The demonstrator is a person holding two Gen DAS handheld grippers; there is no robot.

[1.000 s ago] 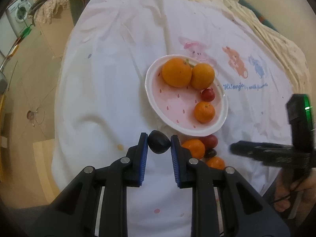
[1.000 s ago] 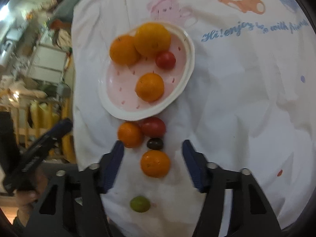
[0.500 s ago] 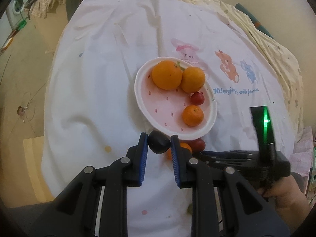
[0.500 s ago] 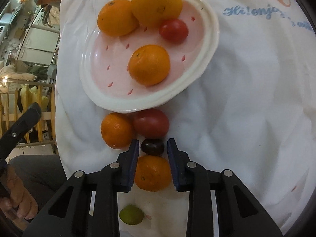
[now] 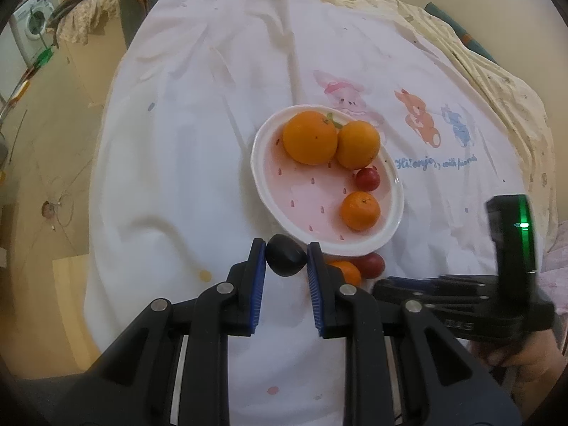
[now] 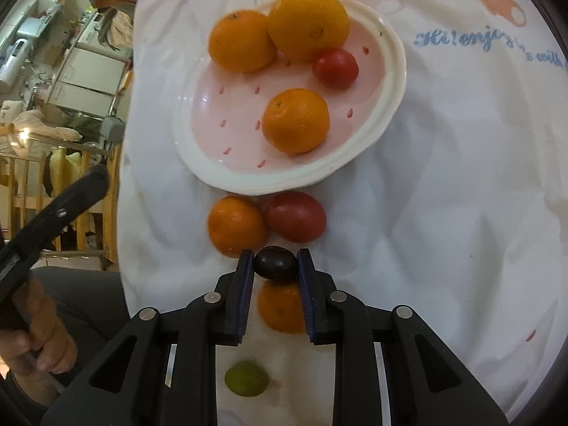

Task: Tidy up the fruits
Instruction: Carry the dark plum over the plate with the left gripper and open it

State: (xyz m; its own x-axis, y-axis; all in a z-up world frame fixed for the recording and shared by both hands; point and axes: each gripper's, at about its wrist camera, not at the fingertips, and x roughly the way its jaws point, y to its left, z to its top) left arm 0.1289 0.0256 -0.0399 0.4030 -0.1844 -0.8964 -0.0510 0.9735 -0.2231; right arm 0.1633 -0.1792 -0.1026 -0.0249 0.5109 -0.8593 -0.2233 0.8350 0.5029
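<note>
The left gripper (image 5: 286,261) pinched a dark plum (image 5: 286,260) between its blue pads, just off the near rim of the pink plate (image 5: 264,174). The right gripper (image 6: 276,264) had closed on a second dark fruit (image 6: 276,262), its pads pressing both sides. That fruit sat among loose pieces on the white cloth (image 6: 443,195): a small orange (image 6: 236,225) and a red tomato (image 6: 297,220) just beyond it, another orange (image 6: 280,307) under the fingers, and a green fruit (image 6: 246,378) nearer the camera. The plate carried three oranges (image 6: 296,120) and a cherry tomato (image 6: 335,68).
</note>
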